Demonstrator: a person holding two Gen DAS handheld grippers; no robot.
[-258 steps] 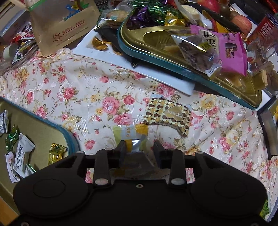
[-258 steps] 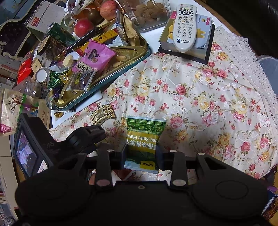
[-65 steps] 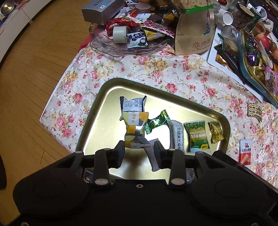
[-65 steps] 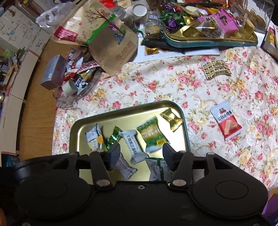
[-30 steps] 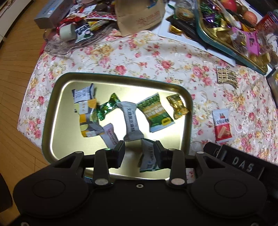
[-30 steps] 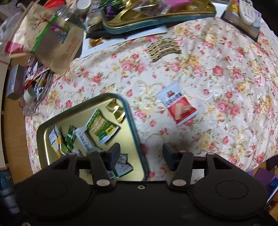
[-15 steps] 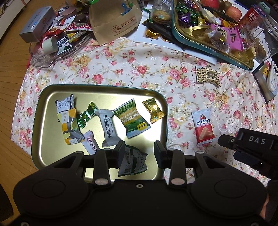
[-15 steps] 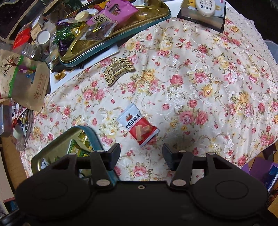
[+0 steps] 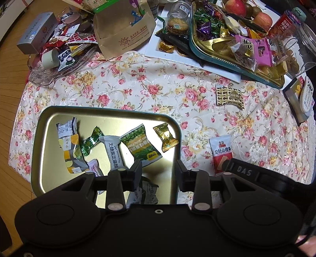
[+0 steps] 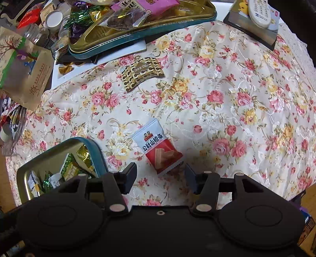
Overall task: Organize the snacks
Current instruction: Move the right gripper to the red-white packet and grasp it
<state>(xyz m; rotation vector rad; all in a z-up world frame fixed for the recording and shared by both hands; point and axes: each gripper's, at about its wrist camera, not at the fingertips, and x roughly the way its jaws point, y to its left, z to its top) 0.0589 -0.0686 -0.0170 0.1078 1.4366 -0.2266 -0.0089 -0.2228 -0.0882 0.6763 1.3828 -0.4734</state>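
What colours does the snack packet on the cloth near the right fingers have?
The snack packet is white above and red below; right wrist view shows it best.

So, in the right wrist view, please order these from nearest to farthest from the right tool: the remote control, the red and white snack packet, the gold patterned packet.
1. Red and white snack packet, just ahead of the right tool.
2. Gold patterned packet, farther up, slightly left.
3. Remote control, top right corner.
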